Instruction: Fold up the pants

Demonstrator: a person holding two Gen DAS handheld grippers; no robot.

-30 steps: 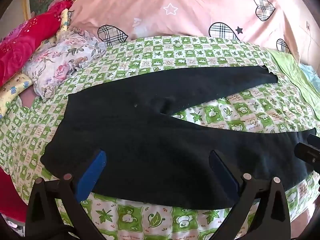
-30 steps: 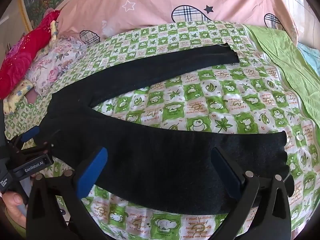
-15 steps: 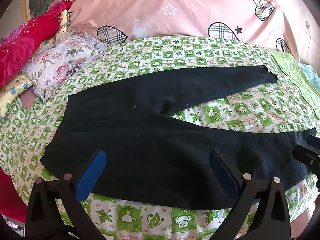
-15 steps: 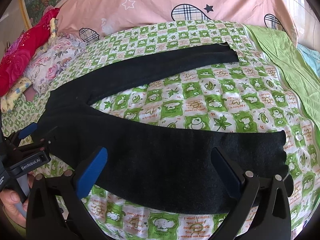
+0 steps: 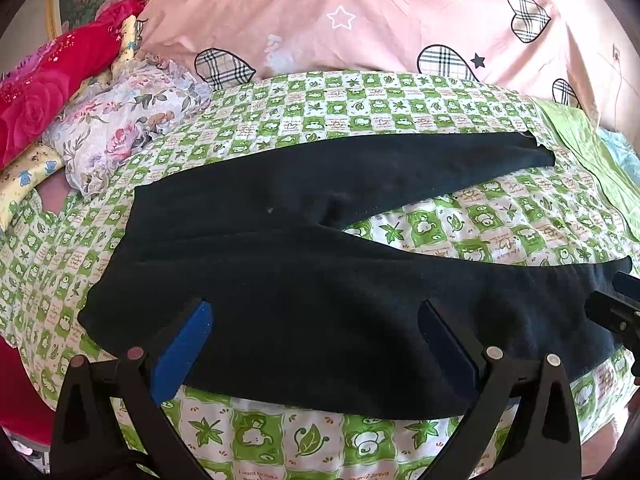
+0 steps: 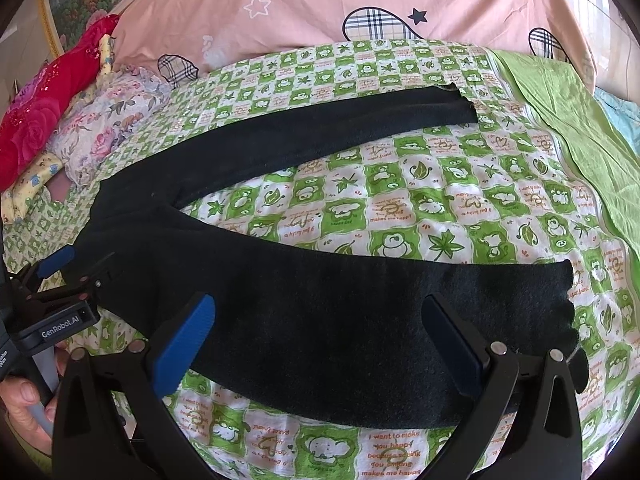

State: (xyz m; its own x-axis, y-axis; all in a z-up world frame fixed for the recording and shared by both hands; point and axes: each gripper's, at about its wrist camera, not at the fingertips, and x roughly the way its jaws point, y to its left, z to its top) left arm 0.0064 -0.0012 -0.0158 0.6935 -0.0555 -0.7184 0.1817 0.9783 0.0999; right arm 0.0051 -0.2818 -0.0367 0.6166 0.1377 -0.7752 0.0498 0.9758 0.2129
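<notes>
Black pants [image 5: 280, 280] lie flat on the green checked bedspread, waist to the left, the two legs spread apart in a V to the right. My left gripper [image 5: 316, 344] is open, over the near side of the hip part. My right gripper [image 6: 320, 340] is open, over the near leg [image 6: 360, 312], close to its cuff [image 6: 560, 300]. The far leg [image 6: 320, 132] runs to the upper right. The left gripper also shows in the right wrist view [image 6: 72, 280], at the waist.
A pink duvet [image 5: 360, 20] with plaid hearts lies along the far side. Floral and red pillows [image 5: 120, 116] are stacked at the far left. A light green sheet [image 6: 560, 112] lies at the right. The bed's near edge is just under the grippers.
Both grippers have drifted slightly; the views shift a little. The pants lie as before and both jaws stay open.
</notes>
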